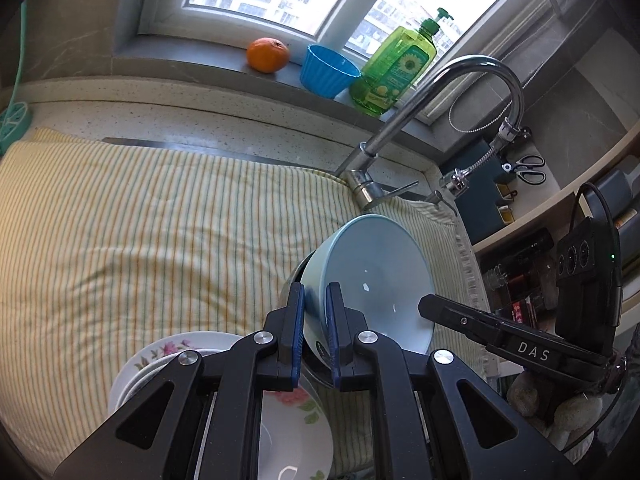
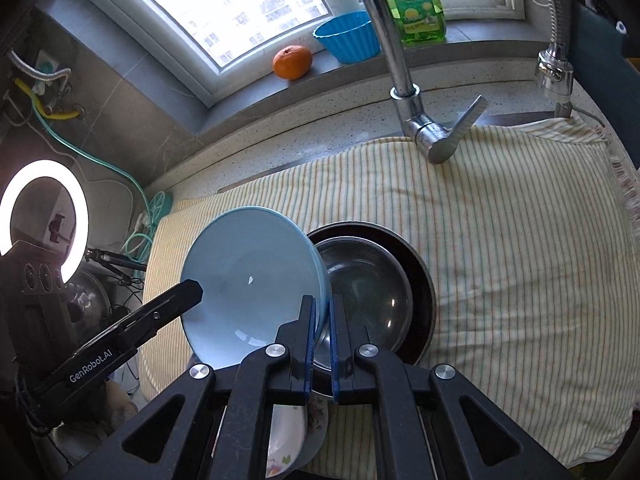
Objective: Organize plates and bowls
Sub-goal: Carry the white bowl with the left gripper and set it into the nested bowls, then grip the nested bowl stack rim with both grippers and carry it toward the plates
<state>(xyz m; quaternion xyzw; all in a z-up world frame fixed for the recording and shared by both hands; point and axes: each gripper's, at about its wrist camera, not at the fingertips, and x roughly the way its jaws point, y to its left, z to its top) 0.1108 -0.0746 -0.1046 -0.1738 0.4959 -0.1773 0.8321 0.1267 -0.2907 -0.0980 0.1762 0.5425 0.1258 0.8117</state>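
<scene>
— Two hand-held grippers are on one bowl, as we see it. Our left hand-held gripper (image 1: 316, 320) has its jaws pinched narrow on the rim of the light blue bowl (image 1: 376, 276), and our right hand-held gripper (image 2: 322, 330) is clamped just as tight on the opposite rim.

— Where is the bowl?

— Tilted, held above the striped cloth (image 1: 140, 232) that covers the counter (image 1: 200, 120). In the right wrist view it sits at about ten o'clock from the gripper tips. At about two o'clock from them a steel bowl (image 2: 360, 280) rests inside a dark pan (image 2: 420, 276); the blue bowl's rim overlaps their left edge, and we cannot tell whether it touches.

— Anything else to organize?

— Flowered plates (image 1: 288, 420) lie under our left gripper, at about seven o'clock from its tips, with a white bowl (image 1: 160, 372) stacked on them.

— And behind?

— On the windowsill (image 1: 200, 64) at twelve o'clock stand an orange (image 1: 267, 55), a blue ribbed cup (image 1: 328, 70) and a green soap bottle (image 1: 396, 68). The tap (image 1: 440, 92) arches at about one o'clock in the left view.
</scene>
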